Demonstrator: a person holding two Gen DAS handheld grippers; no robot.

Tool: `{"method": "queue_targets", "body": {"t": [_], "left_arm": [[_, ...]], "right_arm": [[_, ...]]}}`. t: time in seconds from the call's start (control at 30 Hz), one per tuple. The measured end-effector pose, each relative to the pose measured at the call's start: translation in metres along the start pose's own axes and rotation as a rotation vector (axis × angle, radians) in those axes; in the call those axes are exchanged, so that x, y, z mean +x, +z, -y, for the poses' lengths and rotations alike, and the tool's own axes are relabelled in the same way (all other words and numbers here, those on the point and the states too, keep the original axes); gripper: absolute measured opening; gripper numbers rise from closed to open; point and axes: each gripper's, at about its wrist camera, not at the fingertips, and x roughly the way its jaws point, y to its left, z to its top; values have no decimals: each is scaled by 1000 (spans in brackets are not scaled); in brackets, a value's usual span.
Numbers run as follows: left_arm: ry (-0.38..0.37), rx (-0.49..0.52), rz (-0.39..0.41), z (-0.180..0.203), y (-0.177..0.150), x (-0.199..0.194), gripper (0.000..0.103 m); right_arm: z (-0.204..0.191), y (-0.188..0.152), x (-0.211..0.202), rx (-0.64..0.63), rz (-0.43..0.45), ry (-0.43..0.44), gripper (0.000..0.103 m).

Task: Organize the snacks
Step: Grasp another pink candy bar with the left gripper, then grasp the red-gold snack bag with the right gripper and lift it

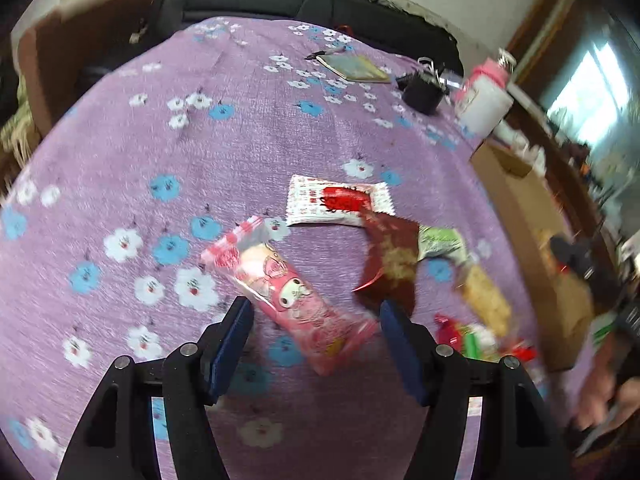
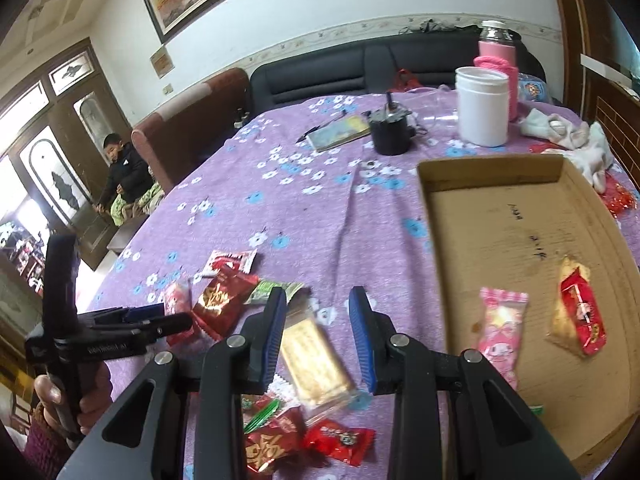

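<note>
While both grippers hover over the scattered snacks, neither has anything clamped. From its own camera, the left gripper [image 1: 316, 320] stands spread above the pink character-print packet [image 1: 292, 292], which lies flat on the purple flowered surface [image 1: 120, 152] between the fingers without either pad visibly pressing it. At 12 o'clock from that packet lies a white-and-red sachet [image 1: 338, 200]; at 2 o'clock a dark red packet [image 1: 390, 260] overlaps a green wrapper [image 1: 440, 240].

The right gripper [image 2: 318, 340] is partly spread, its fingers either side of a pale biscuit bar in clear wrap [image 2: 314, 360] that rests on the surface, apparently untouched. The cardboard tray [image 2: 480, 168] sits at 2 o'clock from it and already holds a second pink packet [image 2: 500, 328] and a red-wrapped pastry [image 2: 578, 316]. More red sweets [image 2: 340, 440] lie at 6 o'clock, near the camera.

Risks, as I judge them: the pink packet lies diagonally across the left jaws, so closing on it may catch only a crinkly corner and let it slip or spin away. The biscuit bar looks brittle, and a hard squeeze could crack it. Its slick wrap may slide under the pads. With the two grippers working close together over the same pile, one could knock the other or nudge neighbouring wrappers.
</note>
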Motion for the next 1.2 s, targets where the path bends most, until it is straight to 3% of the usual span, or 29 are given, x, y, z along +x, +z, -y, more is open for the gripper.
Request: {"method": "queue_targets", "body": {"t": [0.07,0.2,0.27,0.37,0.4,0.6,0.67,0.8,1.0,1.13,1.2], "left_arm": [[-39,-31,6,-3,3,-2,70],[5,-70,6,-7,10,2,69],[65,-69,23,-3,13,6,59],[195,-7,57,7,11,11,29],[219,6,71,8,9,11,25],[310,8,153,-10,-3,-1,24],[304,-32,161,-23,-2,-5,24],[313,-69,198,-32,0,-13,24],[375,-55,286,-28,-2,-26,24],[379,-56,303,-28,-2,-30,24],[391,-58,315,-28,-2,-32,24]], "right_arm": [[-6,-2,4,-13,-10,0,31],[-14,-5,8,-34,-18,-3,31],[-17,-6,10,-40,-21,-2,31],[-19,-8,13,-44,-31,0,31],[-20,-8,15,-44,-37,6,31],[-33,-8,25,1,-95,81,33],[-42,-5,33,35,-132,119,41],[-62,-4,53,92,-202,140,46],[-87,1,94,114,-258,39,47],[-100,1,115,74,-280,-53,48],[-111,0,117,-9,-255,-122,44]]}}
